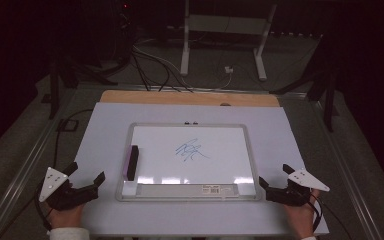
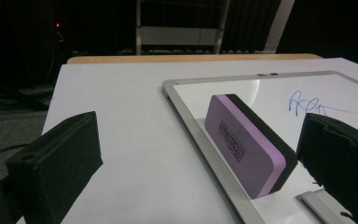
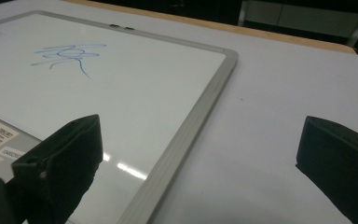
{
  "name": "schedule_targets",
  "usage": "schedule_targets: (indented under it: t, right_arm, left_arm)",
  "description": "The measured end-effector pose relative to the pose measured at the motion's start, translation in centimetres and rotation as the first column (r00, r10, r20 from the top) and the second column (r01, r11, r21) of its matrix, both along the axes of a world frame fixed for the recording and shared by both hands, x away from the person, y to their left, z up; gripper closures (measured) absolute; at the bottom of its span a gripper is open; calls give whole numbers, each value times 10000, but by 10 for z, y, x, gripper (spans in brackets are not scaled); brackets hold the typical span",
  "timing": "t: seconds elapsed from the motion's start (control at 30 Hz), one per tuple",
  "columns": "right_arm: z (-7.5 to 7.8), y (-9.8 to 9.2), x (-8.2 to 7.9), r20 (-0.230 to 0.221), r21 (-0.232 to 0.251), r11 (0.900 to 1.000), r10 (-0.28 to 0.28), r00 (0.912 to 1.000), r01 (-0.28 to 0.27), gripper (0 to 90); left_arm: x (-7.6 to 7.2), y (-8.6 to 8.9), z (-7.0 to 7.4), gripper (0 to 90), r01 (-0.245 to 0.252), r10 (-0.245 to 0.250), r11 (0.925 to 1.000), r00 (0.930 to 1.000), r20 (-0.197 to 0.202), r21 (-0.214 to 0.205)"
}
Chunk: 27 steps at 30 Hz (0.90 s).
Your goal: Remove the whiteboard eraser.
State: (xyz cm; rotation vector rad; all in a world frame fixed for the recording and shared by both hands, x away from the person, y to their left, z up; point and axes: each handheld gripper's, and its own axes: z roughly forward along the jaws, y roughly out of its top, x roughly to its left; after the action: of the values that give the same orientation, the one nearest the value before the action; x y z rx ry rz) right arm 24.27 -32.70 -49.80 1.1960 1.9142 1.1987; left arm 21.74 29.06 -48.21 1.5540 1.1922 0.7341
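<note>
A whiteboard [image 1: 190, 159] with a grey frame lies flat on the white table [image 1: 105, 130], bearing a blue scribble [image 1: 190, 150] near its centre. A purple eraser [image 1: 131, 162] with a black underside rests on the board against its left frame edge. The left gripper [image 1: 87, 180] sits on the table to the left of the board, jaws spread wide with nothing between them. The right gripper [image 1: 275, 181] sits just beside the board's lower right corner, jaws likewise apart and empty.
</note>
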Motion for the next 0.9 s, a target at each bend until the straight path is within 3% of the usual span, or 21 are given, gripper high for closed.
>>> schedule_targets:
  t: [0.3,0.9]
  right_arm:
    - [1,-3,-2,448,226,9997,23,9990,-34,8]
    - [3,-6,-5,472,442,9989,-146,9988,126,9]
  left_arm:
    - [-2,2,3,7,-257,258,9997,9992,-320,35]
    - [11,3,16,12,38,-30,9999,9981,-611,126]
